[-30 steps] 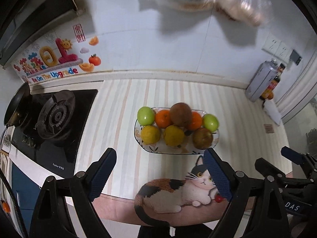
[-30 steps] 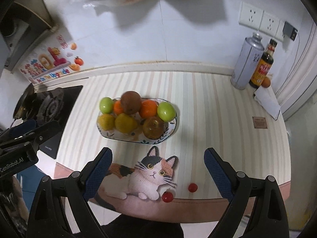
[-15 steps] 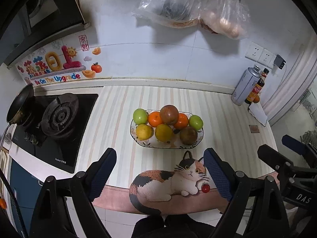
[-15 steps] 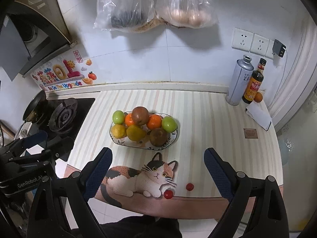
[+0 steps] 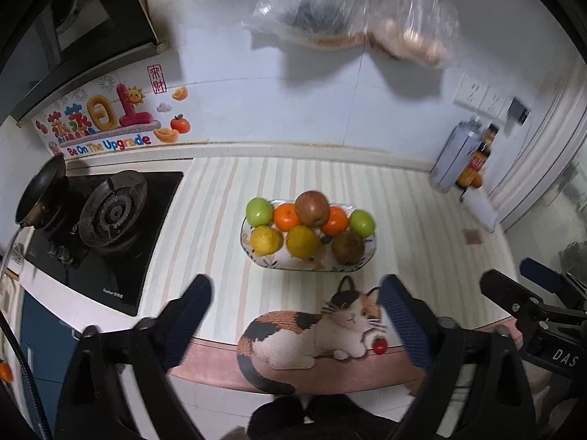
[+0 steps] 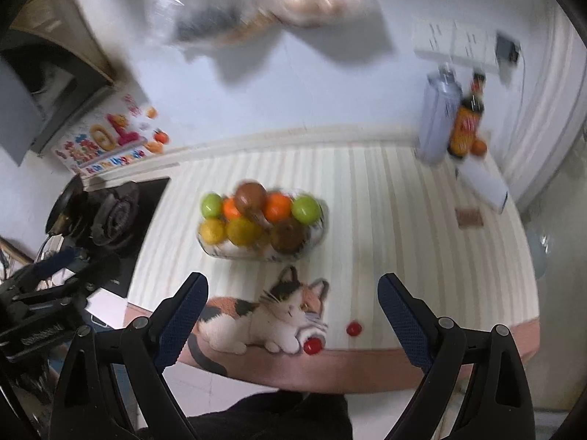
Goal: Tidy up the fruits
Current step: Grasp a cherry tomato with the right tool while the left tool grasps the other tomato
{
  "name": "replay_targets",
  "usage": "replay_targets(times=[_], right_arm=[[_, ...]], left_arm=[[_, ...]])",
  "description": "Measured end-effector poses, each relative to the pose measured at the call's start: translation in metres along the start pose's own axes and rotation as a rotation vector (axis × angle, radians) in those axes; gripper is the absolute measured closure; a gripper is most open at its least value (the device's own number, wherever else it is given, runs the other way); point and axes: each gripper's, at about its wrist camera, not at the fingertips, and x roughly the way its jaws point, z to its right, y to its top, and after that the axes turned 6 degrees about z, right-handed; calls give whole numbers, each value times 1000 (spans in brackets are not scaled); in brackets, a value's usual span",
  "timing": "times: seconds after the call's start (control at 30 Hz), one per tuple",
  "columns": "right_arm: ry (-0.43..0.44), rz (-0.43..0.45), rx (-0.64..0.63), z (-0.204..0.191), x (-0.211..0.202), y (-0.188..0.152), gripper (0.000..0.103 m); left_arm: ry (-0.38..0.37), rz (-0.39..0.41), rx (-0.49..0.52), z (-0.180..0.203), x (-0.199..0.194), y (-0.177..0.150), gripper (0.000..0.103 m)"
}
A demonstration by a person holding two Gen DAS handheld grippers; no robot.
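Both tongs hang above the near edge of the bench with nothing between their fingers: the left tongs (image 5: 293,304) stand spread wide, and the right tongs (image 6: 292,300) are just as wide apart.

Directly below them lies a cat-shaped mat (image 6: 264,315). Two small red fruits — cherry tomatoes by the look of them — sit loose here: one (image 6: 312,346) touching the cat's paw at the mat's edge, the other (image 6: 354,328) just beside it on the bare striped bench (image 6: 403,227).

Beyond the mat stands the fruit dish (image 5: 369,256), already carrying green apples, oranges, yellow citrus and brown fruit, with one reddish-brown apple (image 5: 312,208) perched on top of the pile.

The loose tomatoes are probably what remains to be gathered. They should be light, smooth and thin-skinned, apt to roll or squirt out of a hard pinch — so a gentle closure across the widest part, fingers coming straight down on either side, looks safest. The right view is motion-blurred, so finer detail of their stems cannot be told.
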Motion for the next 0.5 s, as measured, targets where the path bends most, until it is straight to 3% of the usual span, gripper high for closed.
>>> replay_targets(times=[0.2,0.33,0.5], right_arm=[[-51,-178,123,63,86,-43,7],[-57,-290,197,98,140,-80,26],[-54,-336,219,117,176,-108,39]], left_arm=[[73,-86,85,29,63,-20,0],[106,-182,142,50,113,-43,0],[99,-340,180,73,171,-78,0]])
